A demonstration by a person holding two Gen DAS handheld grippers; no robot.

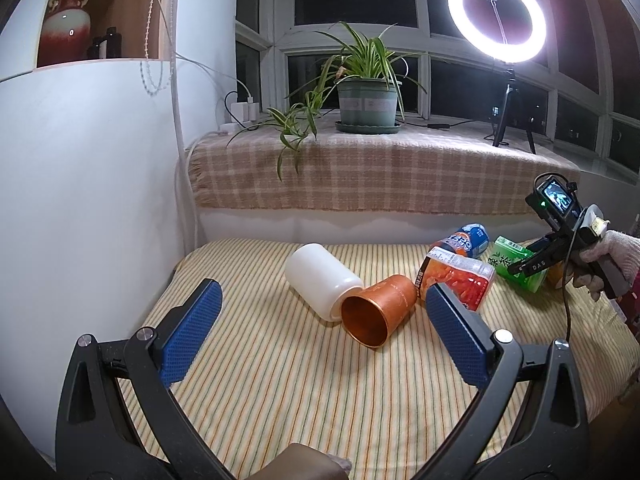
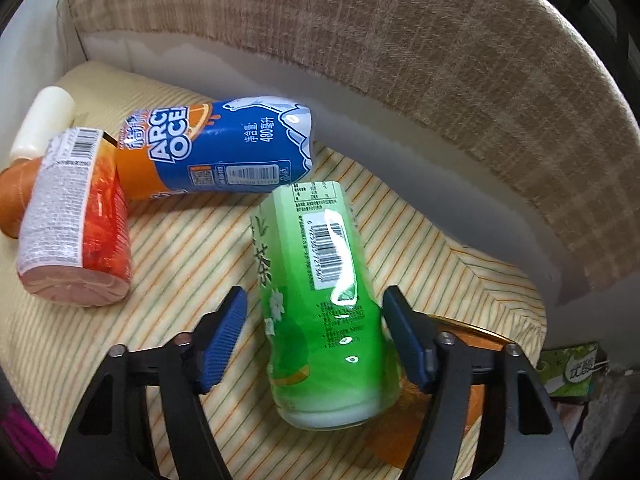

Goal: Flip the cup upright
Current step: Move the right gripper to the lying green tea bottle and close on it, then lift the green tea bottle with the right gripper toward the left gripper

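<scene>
Several cups lie on their sides on the striped cloth (image 1: pixel 280 380). An orange cup (image 1: pixel 380 312) points its open mouth at me, touching a white cup (image 1: pixel 320 284). My left gripper (image 1: pixel 320 300) is open just short of these two, with nothing between its blue pads. Further right lie a red-labelled cup (image 1: pixel 456 280), a blue and orange cup (image 1: pixel 466 240) and a green cup (image 1: pixel 516 268). The right gripper (image 2: pixel 316 296) is open with the green cup (image 2: pixel 320 300) between its fingers; its right pad (image 2: pixel 404 340) is close to the cup's side, the left one stands apart.
The cloth ends at a white wall on the left and a ledge with a checked blanket (image 1: pixel 360 176), a potted plant (image 1: pixel 366 100) and a ring light (image 1: pixel 496 16) behind. An orange object (image 2: pixel 460 332) lies partly hidden under the right gripper. A gloved hand (image 1: pixel 608 256) holds that gripper.
</scene>
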